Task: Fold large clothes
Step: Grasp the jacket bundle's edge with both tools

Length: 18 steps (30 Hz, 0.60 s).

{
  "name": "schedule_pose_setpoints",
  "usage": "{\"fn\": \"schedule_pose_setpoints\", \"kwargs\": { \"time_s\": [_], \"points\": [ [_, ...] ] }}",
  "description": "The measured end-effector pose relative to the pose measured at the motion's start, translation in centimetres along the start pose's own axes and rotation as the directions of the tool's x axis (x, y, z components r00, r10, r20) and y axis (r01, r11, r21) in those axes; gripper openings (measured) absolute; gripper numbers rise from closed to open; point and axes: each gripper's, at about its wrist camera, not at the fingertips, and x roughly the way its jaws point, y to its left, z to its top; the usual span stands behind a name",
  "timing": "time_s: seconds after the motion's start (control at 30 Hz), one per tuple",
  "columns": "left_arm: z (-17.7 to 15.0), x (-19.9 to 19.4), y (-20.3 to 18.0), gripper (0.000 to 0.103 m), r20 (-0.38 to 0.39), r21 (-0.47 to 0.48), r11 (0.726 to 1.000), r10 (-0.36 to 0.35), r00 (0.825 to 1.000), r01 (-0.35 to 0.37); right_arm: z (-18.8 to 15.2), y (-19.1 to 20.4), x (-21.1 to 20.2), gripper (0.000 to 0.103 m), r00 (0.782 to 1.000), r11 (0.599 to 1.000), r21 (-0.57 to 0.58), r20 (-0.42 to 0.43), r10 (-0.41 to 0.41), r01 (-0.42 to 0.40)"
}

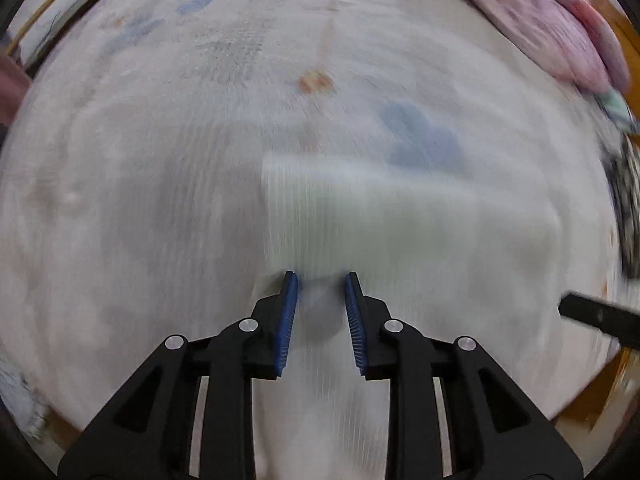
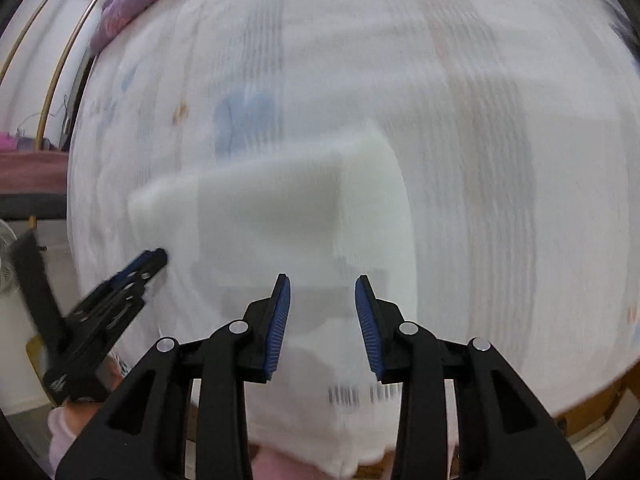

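no readable text, dark barcode-like marks on white cloth [image 2: 362, 394], perhaps blurred print

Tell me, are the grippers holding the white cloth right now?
No. The left gripper and right gripper both stand open above the folded white garment, with nothing pinched between their pads.

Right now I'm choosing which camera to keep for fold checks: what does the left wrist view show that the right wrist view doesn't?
Only the left wrist view shows the pink garment bunched at the upper right edge of the bed, and a dark patterned item at the far right edge.

Only the right wrist view shows the purple cloth at the upper left, a blurred barcode-like print near the white garment's close edge, and most of the left claw from the side.

Both show the white garment on the patterned sheet, blurred, with the viewing claw's jaws apart and gripping nothing.
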Motion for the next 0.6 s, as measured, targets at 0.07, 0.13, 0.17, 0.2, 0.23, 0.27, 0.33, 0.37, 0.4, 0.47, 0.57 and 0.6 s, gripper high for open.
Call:
{"fn": "schedule_pose_setpoints", "kwargs": {
  "time_s": [0.07, 0.13, 0.17, 0.2, 0.23, 0.27, 0.33, 0.37, 0.4, 0.47, 0.57, 0.6],
  "points": [
    [1.9, 2.4, -1.0, 0.028, -0.026, -0.014, 1.0, 0.009, 1.0, -0.009, 1.5, 0.1, 1.8, 0.033, 1.0, 0.999, -0.04, -0.014, -0.019, 0.019],
    [2.6, 2.9, -1.8, 0.028, 0.019, 0.022, 0.999, 0.046, 0.999, -0.047, 2.1, -0.1, 4.3, 0.033, 0.998, 0.998, -0.044, -0.036, -0.055, 0.054],
    [2.8, 2.8, -2.3, 0.028, 0.037, 0.046, 0.997, 0.066, 0.997, -0.068, 2.5, -0.8, 5.0, 0.033, 0.998, 0.999, -0.006, -0.039, -0.053, 0.053],
    [3.2, 2.8, -2.5, 0.028, 0.032, 0.052, 0.996, 0.075, 0.997, -0.077, 2.7, -1.3, 4.9, 0.033, 0.998, 0.998, 0.036, -0.043, -0.046, 0.047],
    [3.7, 2.8, -2.5, 0.028, 0.018, 0.048, 0.996, 0.076, 0.997, -0.077, 2.7, -1.4, 4.4, 0.033, 0.997, 0.997, 0.055, -0.054, -0.045, 0.048],
    [4.2, 2.8, -2.3, 0.028, 0.01, 0.047, 0.996, 0.07, 0.998, -0.07, 2.8, -1.7, 3.7, 0.033, 0.998, 0.997, 0.055, -0.054, -0.045, 0.048],
    [4.4, 2.9, -2.1, 0.028, 0.001, 0.065, 0.996, 0.054, 0.999, -0.054, 2.3, -2.0, 2.5, 0.033, 0.999, 0.999, 0.041, -0.022, -0.032, 0.033],
    [4.2, 2.6, -1.9, 0.028, -0.002, 0.079, 0.996, 0.041, 0.999, -0.041, 2.2, -2.4, 2.7, 0.033, 0.999, 0.999, 0.033, -0.026, -0.022, 0.023],
    [4.3, 2.2, -1.7, 0.028, -0.005, 0.085, 0.996, 0.031, 1.0, -0.03, 2.0, -2.9, 3.0, 0.033, 0.999, 0.999, 0.034, -0.039, -0.012, 0.013],
    [3.2, 0.5, -1.0, 0.037, -0.017, 0.071, 0.997, -0.002, 1.0, 0.003, 1.9, -4.1, 2.4, 0.034, 0.998, 0.997, 0.073, -0.059, 0.018, -0.014],
    [1.3, -2.6, 1.0, 0.081, 0.003, 0.017, 0.998, -0.065, 0.998, 0.065, 1.2, -4.6, -0.1, 0.074, 0.996, 0.995, 0.085, -0.062, 0.06, -0.055],
    [0.5, -3.5, 1.8, 0.085, 0.01, -0.004, 0.996, -0.087, 0.996, 0.087, 0.6, -4.9, -1.4, 0.08, 0.998, 0.996, 0.073, -0.034, 0.055, -0.052]
  ]
}}
